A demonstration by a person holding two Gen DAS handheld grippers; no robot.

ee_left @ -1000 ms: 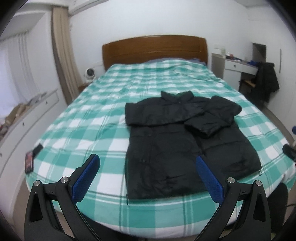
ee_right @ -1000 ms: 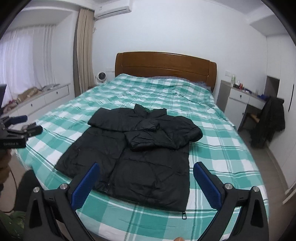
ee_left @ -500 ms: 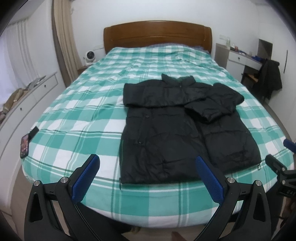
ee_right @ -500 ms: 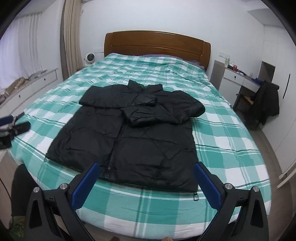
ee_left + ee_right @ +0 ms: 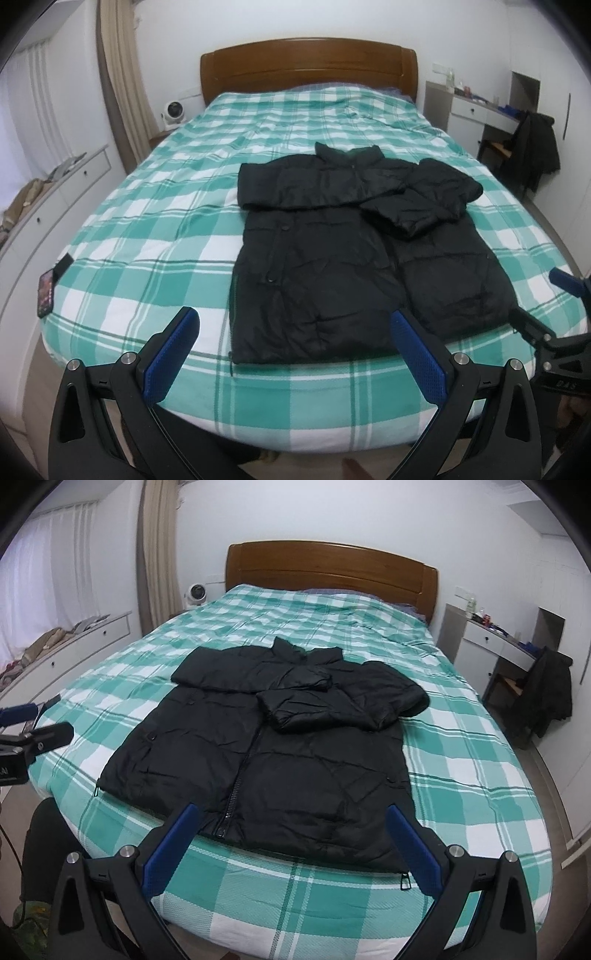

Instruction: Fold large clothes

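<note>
Two tools hover spread wide and empty at the foot of the bed [image 5: 110, 236]: the left tool [image 5: 295, 343] and the right tool [image 5: 291, 834]. One black jacket [image 5: 280, 753] lies flat on the bed's near half, zipped, both sleeves folded across its chest. Only the left view shows a phone [image 5: 46, 291] at the bed's edge. One wooden headboard [image 5: 332, 568] stands behind.

Desk clutter [image 5: 466, 89] too small

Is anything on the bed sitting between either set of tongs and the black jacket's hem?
Nothing visible. Both the left tongs and right tongs are open before the black jacket, with only bare checked bedspread between.
</note>
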